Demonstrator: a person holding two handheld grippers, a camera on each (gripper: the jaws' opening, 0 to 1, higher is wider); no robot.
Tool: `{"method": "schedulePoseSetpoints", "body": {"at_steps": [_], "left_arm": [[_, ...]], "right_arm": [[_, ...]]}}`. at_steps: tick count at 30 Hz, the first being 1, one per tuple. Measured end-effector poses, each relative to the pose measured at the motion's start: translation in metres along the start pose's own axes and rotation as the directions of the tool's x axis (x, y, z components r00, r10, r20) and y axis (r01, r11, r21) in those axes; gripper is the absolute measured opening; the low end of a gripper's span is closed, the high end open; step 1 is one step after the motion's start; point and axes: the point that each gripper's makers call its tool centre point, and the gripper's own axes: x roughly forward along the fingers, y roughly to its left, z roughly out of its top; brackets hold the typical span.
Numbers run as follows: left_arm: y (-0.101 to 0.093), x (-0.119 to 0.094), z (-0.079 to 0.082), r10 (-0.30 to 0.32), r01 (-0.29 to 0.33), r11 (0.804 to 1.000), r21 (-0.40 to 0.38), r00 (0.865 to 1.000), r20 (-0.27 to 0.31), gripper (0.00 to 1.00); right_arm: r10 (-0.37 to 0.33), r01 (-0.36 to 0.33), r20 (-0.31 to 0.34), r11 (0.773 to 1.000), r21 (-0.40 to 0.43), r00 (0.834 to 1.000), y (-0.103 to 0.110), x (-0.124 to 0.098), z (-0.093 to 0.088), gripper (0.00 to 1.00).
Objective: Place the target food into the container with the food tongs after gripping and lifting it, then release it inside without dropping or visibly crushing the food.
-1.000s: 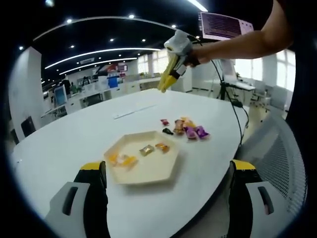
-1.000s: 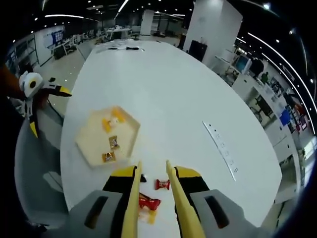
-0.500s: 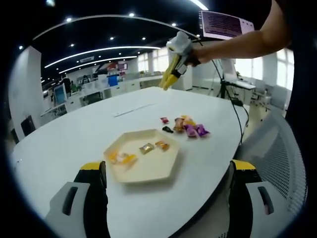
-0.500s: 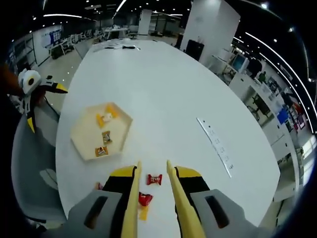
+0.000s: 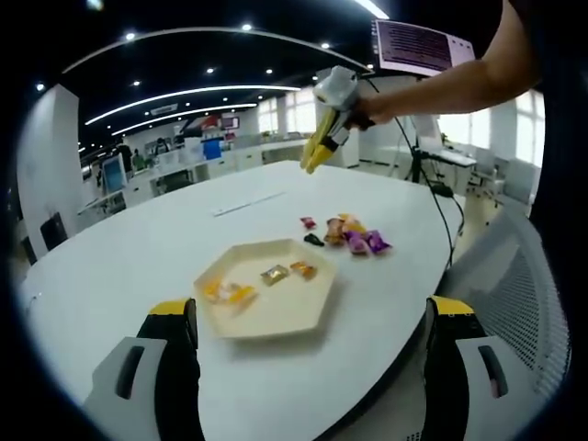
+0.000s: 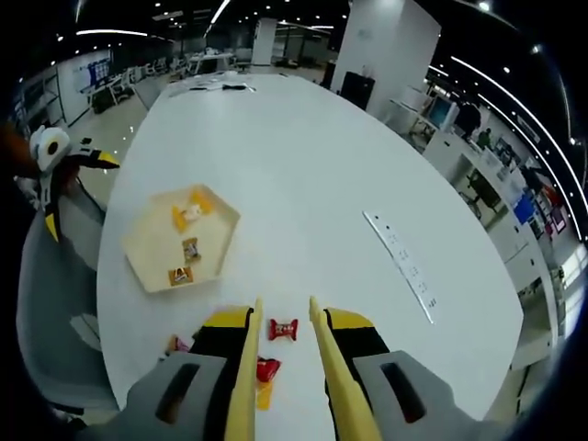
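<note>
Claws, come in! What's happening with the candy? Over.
Right claw open, high over loose candy. Left claw open, empty, by tray. Nothing blocking.

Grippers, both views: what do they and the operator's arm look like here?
The left gripper has grey jaw blocks with slots, black inner faces and yellow tips. The right gripper has the same grey blocks, carrying long, thin yellow tongs; seen from the left gripper view its body is white. The person's forearm is bare, with no sleeve.

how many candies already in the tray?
3. In the hexagonal tray, left gripper view: a yellow-orange candy at its left, a gold-wrapped candy mid, an orange candy at right. The yellow-orange one could be two touching.
</note>
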Motion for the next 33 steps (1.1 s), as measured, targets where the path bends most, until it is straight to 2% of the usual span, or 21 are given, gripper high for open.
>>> {"method": "schedulePoseSetpoints", "body": {"at_steps": [9,33], "left_arm": [[0.001,0.000,-0.001,0.004,-0.004,1.000,-0.003,1.000,-0.001,0.99],[0.000,0.001,-0.002,0.003,-0.003,1.000,-0.009,1.000,-0.011,0.99]], "right_arm": [[-0.005,0.005,0.006,1.000,0.016,1.000,-0.002,0.008,-0.011,0.28],[-0.002,0.004,-0.024,0.998,0.059,1.000,-0.001,0.037,-0.044,0.28]]}}
